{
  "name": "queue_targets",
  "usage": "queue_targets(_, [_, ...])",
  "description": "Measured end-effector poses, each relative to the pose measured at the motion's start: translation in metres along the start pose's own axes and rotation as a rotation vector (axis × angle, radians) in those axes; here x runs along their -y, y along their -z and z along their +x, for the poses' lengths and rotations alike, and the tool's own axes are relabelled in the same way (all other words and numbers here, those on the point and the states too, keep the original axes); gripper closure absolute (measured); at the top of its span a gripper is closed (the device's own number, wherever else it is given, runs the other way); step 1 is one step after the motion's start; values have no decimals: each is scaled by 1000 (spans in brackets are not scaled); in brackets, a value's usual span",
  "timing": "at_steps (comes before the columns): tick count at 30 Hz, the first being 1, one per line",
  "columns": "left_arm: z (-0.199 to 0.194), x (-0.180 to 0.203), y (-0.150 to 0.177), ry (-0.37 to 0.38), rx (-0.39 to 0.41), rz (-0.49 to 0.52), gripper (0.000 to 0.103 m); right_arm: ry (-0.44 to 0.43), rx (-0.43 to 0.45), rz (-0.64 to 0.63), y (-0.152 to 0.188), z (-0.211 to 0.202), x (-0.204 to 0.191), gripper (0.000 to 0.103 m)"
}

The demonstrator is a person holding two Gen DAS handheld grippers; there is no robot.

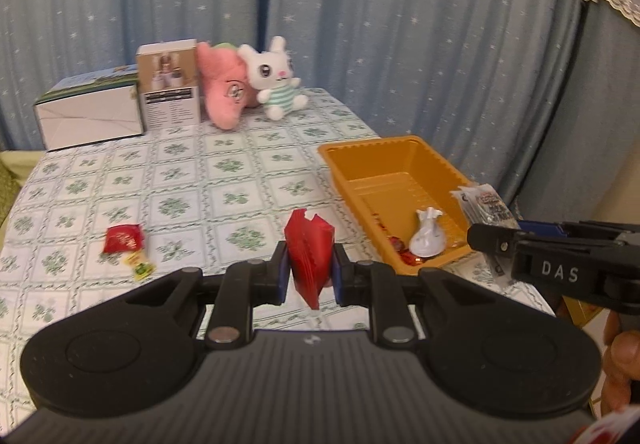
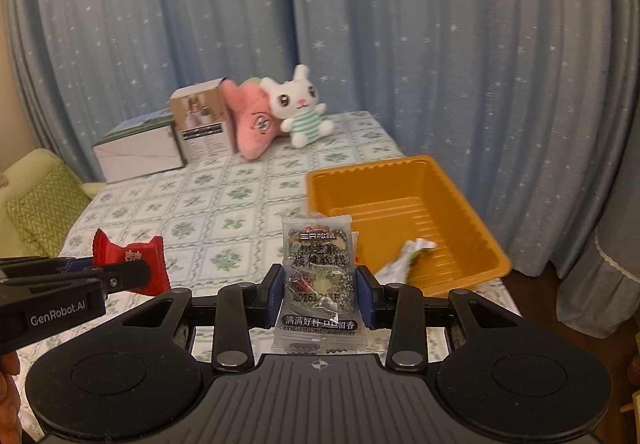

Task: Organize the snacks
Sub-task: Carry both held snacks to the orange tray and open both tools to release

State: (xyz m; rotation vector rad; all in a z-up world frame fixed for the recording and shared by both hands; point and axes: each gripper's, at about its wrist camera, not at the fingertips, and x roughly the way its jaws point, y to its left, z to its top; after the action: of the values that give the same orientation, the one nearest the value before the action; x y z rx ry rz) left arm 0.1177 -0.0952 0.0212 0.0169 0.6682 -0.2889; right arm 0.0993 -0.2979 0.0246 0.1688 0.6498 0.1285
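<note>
A: Left hand-held gripper (image 1: 308,270) is clamped on a red snack packet (image 1: 310,250), held edge-up above the worktop (image 1: 224,172). Right hand-held gripper (image 2: 318,294) is clamped on a clear sesame-walnut packet (image 2: 318,276), just short of the orange tray (image 2: 404,200).

B: So both are mid-carry?

A: Looks like it. Tray already holds a white wrapped sweet (image 1: 427,240) and some small red pieces.

B: Next?

A: Likely move each packet over the tray rim, then part the fingers and drop. Right one is nearer. Two loose ones remain on the worktop: another red packet (image 1: 123,239) and a yellow-green sachet (image 1: 140,267) touching it.
</note>
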Motion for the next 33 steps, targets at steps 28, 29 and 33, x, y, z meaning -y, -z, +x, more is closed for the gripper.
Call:
queue_targets(28, [80, 76, -50, 164, -21, 96, 84, 75, -38, 23, -32, 36, 82, 65])
queue_targets(29, [84, 78, -52, 166, -21, 100, 84, 76, -43, 18, -34, 40, 83, 65])
queue_targets(33, [101, 82, -61, 172, -29, 111, 84, 76, -60, 0, -40, 58, 90, 65])
